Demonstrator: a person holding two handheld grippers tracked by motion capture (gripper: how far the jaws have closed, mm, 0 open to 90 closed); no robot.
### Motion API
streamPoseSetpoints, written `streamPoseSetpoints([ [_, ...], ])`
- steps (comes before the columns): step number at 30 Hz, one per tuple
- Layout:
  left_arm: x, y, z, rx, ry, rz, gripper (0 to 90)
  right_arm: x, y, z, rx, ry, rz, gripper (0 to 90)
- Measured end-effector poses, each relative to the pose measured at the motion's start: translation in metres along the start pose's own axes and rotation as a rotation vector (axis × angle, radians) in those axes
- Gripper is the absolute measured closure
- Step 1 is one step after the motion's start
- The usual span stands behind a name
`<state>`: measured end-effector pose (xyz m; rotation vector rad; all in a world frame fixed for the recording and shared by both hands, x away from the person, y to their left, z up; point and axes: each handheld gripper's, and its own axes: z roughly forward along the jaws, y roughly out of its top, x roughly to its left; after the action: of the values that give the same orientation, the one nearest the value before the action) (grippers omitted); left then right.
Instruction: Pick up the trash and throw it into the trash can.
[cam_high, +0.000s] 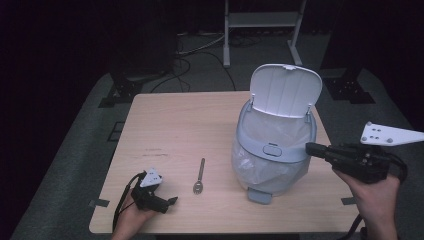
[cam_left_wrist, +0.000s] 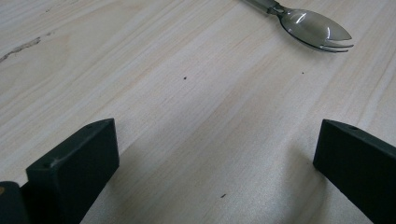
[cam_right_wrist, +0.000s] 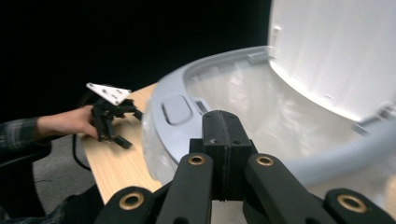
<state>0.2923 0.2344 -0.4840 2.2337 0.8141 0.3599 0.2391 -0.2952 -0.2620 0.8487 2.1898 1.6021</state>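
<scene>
On table (cam_high: 165, 125), spork (cam_high: 199, 177) lies just right of your left claw (cam_high: 172, 201), handle pointing away, bowl toward you. Left claw released, nearer. Right claw (cam_high: 311, 147) clenched empty beside open bin (cam_high: 275, 145).

Bare table (cam_high: 170, 120) stretches open to your left and far side; a lone spork (cam_high: 199, 178) lies mid-table, just ahead of your left gripper (cam_high: 172, 201). The open-lidded bin (cam_high: 272, 150) blocks the right, your right gripper (cam_high: 310, 148) at its rim
</scene>
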Motion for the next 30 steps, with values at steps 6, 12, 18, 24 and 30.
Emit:
streamPoseSetpoints([
  [6, 0.0, 0.0, 0.0, 0.0, 0.0, 0.0, 0.0, -0.009, -0.013, -0.013, 0.017, -0.067, 0.02, 89.9],
  [12, 0.0, 0.0, 0.0, 0.0, 0.0, 0.0, 0.0, -0.017, -0.03, -0.017, 0.054, -0.123, 0.038, 82.4],
  [18, 0.0, 0.0, 0.0, 0.0, 0.0, 0.0, 0.0, -0.026, -0.051, -0.014, 0.088, -0.181, 0.058, 67.7],
  [24, 0.0, 0.0, 0.0, 0.003, 0.0, 0.001, 0.0, -0.033, -0.072, -0.006, 0.137, -0.233, 0.07, 55.6],
  [30, 0.0, 0.0, 0.0, 0.002, -0.001, 0.0, 0.0, -0.039, -0.095, 0.001, 0.172, -0.271, 0.085, 40.4],
])
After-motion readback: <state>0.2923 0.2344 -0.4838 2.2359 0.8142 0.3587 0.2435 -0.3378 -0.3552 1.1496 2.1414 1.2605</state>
